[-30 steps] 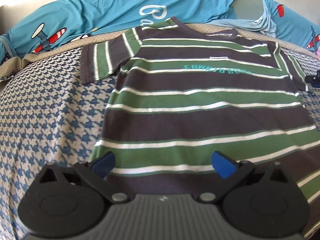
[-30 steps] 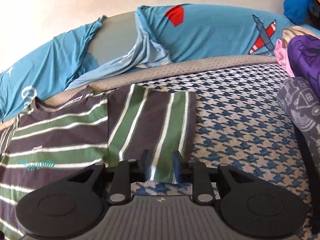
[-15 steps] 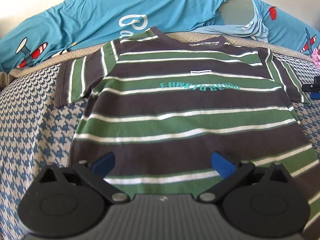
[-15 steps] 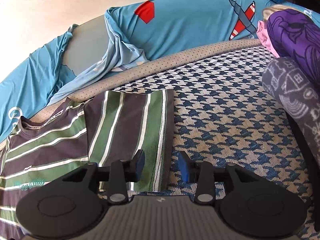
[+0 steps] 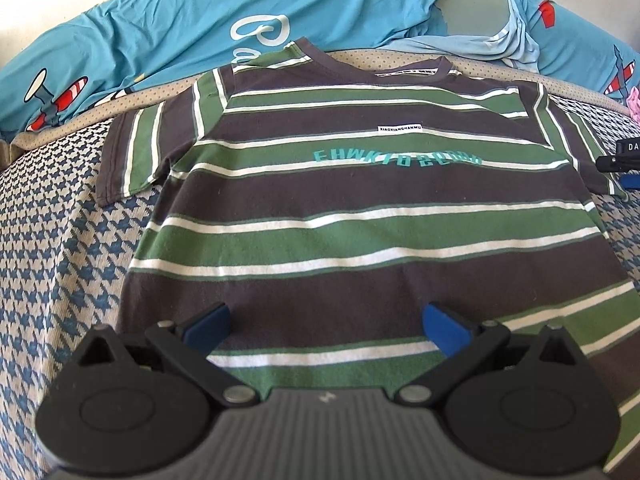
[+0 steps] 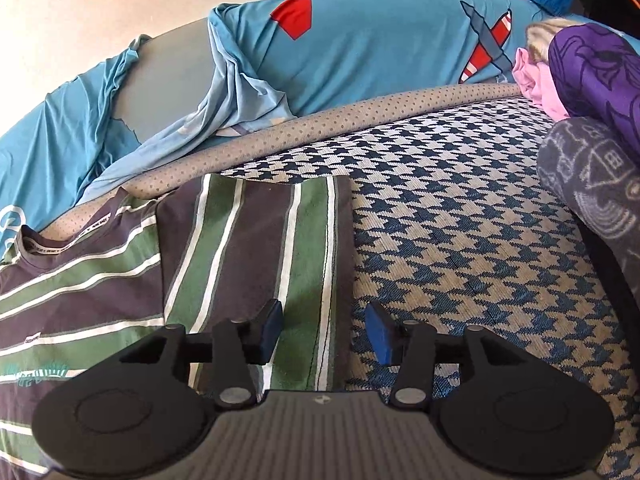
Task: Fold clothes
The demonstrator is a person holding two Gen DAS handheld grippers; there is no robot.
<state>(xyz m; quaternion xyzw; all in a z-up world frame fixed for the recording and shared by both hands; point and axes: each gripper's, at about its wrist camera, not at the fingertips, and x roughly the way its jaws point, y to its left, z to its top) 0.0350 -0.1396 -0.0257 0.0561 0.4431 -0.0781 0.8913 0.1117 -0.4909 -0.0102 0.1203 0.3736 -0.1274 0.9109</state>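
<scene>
Ahead of the left gripper (image 5: pixel 326 322), the striped T-shirt (image 5: pixel 360 208) lay flat and face-up on the houndstooth bedcover (image 5: pixel 60 248), no fold made yet. That gripper hovered over the hem, jaws spread wide and empty. The right gripper (image 6: pixel 324 332), half open, straddled the sleeve (image 6: pixel 264 248) edge, gripping nothing.

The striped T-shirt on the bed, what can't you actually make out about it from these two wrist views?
- Striped T-shirt hem: left wrist view, hidden behind the left gripper body.
- Teal chest lettering: left wrist view, too distorted to read surely.
- Sleeve lower edge: right wrist view, covered by the right gripper.
- Shirt's left side: right wrist view, cut off by the frame edge.
</scene>
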